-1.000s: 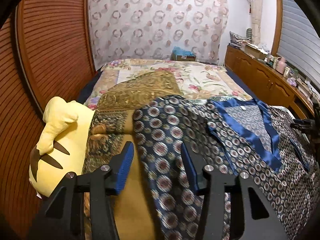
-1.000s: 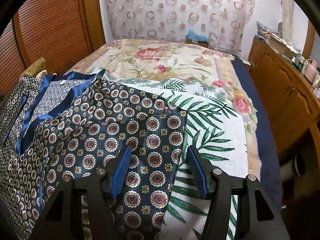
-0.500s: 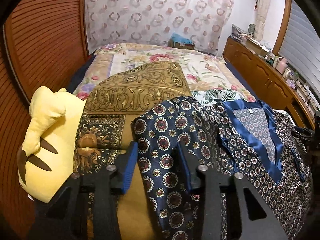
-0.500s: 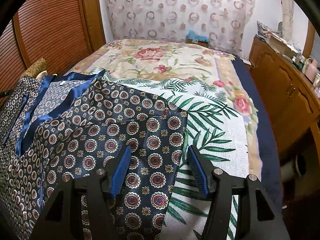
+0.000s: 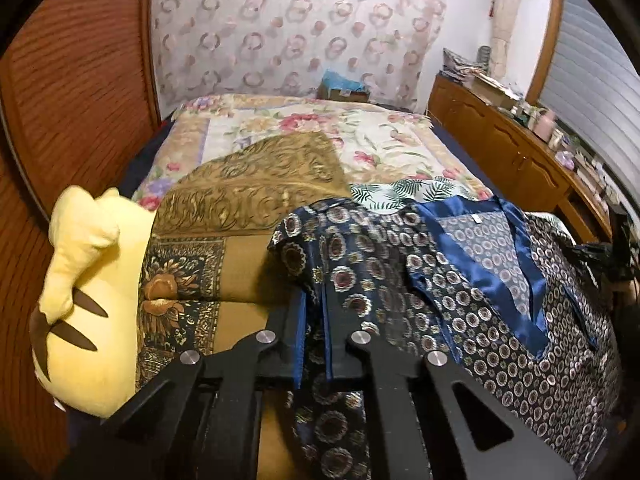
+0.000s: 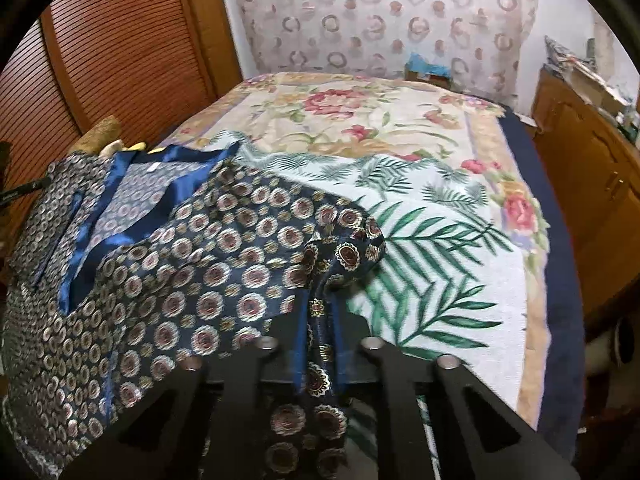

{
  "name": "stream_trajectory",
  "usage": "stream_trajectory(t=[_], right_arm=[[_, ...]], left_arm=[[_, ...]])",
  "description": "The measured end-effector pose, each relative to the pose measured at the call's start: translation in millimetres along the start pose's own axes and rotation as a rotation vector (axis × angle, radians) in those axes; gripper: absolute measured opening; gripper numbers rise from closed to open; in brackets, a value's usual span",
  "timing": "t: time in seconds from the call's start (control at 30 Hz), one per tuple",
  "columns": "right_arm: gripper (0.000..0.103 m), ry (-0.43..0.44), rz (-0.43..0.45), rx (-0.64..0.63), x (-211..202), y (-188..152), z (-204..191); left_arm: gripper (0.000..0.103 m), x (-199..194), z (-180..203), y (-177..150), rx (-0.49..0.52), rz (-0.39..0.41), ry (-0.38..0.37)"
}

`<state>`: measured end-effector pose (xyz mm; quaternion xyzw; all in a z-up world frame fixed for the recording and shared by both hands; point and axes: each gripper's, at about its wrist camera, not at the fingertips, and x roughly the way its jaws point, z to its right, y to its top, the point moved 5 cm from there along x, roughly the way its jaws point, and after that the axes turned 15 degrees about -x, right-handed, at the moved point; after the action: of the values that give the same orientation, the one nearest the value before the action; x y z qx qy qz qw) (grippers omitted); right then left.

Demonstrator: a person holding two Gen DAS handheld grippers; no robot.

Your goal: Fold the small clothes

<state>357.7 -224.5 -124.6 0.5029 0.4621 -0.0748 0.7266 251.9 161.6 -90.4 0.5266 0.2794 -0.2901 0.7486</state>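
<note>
- A navy patterned shirt (image 5: pixel 472 304) with a plain blue satin collar (image 5: pixel 516 280) is spread face-up across the near end of the bed (image 6: pixel 400 128), collar towards the far side.
- Its left sleeve (image 5: pixel 320 248) is pinched by the left gripper (image 5: pixel 314 304); the jaws have just been closing and are now clamped on the cloth, which is bunched between the blue pads.
- Its right sleeve (image 6: pixel 344 248) is pinched likewise by the right gripper (image 6: pixel 318 312), whose jaws have just been closing and now grip a gathered fold.
- Under the shirt, a white palm-leaf cloth (image 6: pixel 440 264) is laid on a floral bedspread (image 6: pixel 360 112).
- A gold-brown patterned cloth (image 5: pixel 256 192) is seen left of the shirt, with a yellow plush toy (image 5: pixel 88 288) at the near left edge.
- A wooden sideboard (image 5: pixel 520 156) stands along the right.
</note>
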Motion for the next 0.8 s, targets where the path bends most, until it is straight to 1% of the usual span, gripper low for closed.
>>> stream_trajectory(t=[0.07, 0.13, 0.23, 0.33, 0.43, 0.5, 0.6, 0.63, 0.7, 0.77, 0.8], right_arm=[[0.005, -0.002, 0.001, -0.006, -3.5, -0.7, -2.5], [0.003, -0.006, 0.02, -0.011, -11.1, 0.6, -4.7], [0.003, -0.039, 0.087, -0.017, -33.8, 10.9, -7.8], [0.002, -0.085, 0.155, -0.038, -60.9, 29.2, -8.2], [0.002, -0.147, 0.187, -0.058, -82.3, 49.4, -4.5], [0.002, -0.185, 0.196, -0.066, -93.9, 63.7, 1.2], [0.002, -0.271, 0.197, -0.078, -105.9, 82.8, 14.4], [0.002, -0.309, 0.194, -0.069, -109.3, 88.9, 22.9], [0.002, -0.353, 0.193, -0.04, -114.0, 97.8, 37.7], [0.002, -0.389, 0.185, -0.007, -117.2, 103.2, 50.5], [0.002, -0.388, 0.182, 0.002, -117.6, 103.5, 52.8]], left_arm=[[0.003, -6.8, 6.3, -0.3, 0.023, 0.018, -0.008], [0.002, -14.9, 12.9, 1.7, 0.038, 0.051, 0.001], [0.002, -28.7, 24.9, 11.3, 0.05, 0.107, 0.005], [0.001, -39.3, 38.5, 28.9, 0.065, 0.162, 0.014], [0.001, -48.1, 48.2, 53.6, 0.056, 0.208, 0.013], [0.001, -54.4, 54.6, 73.0, 0.052, 0.252, 0.016], [0.001, -56.5, 63.3, 98.5, 0.069, 0.304, 0.05], [0.001, -56.1, 64.3, 103.8, 0.07, 0.311, 0.056], [0.001, -55.3, 64.9, 119.0, 0.068, 0.344, 0.088], [0.001, -50.8, 65.4, 125.4, 0.079, 0.349, 0.111], [0.001, -48.1, 65.6, 125.1, 0.086, 0.343, 0.11]])
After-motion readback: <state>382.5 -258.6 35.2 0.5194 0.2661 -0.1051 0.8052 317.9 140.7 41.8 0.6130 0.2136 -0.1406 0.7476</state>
